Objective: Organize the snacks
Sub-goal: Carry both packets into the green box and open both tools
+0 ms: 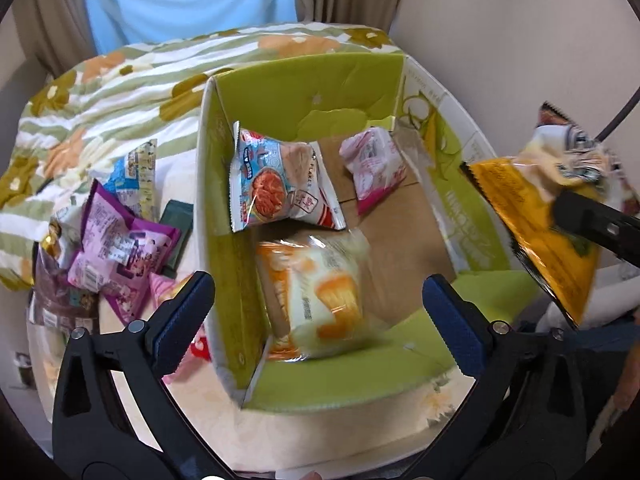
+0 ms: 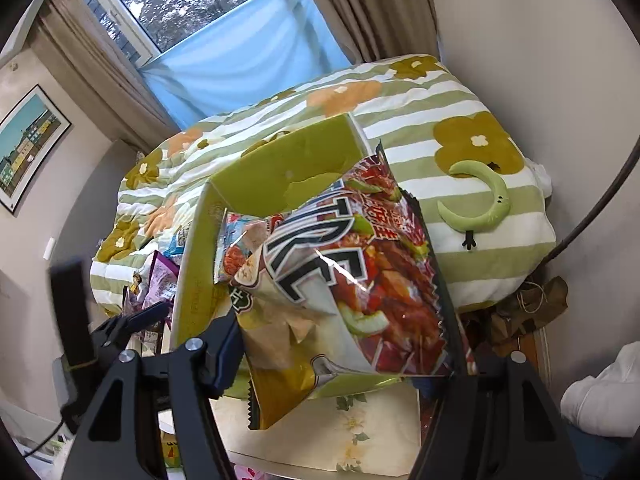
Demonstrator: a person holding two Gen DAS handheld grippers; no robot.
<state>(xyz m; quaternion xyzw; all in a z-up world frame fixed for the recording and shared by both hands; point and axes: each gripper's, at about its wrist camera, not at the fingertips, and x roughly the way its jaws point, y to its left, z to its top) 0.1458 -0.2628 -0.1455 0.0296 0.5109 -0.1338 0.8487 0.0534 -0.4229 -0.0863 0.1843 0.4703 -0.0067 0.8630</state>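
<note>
A green cardboard box (image 1: 304, 80) stands open on the bed. Inside lie a red-and-white flakes packet (image 1: 280, 184), a pink packet (image 1: 376, 168) and an orange-and-white bread pack (image 1: 316, 296). My left gripper (image 1: 320, 316) hangs over the box with its jaws wide apart; the bread pack lies loose below them, untouched by the pads. My right gripper (image 2: 348, 344) is shut on a big red-and-yellow chip bag (image 2: 340, 280), held above the box's right side. That chip bag (image 1: 552, 208) also shows at the right edge of the left wrist view.
A heap of loose snack packets, among them a purple packet (image 1: 120, 248), lies left of the box on a floral striped quilt (image 1: 100, 92). A green crescent toy (image 2: 484, 196) rests on the quilt to the right. A wall (image 2: 520, 20) stands close on the right.
</note>
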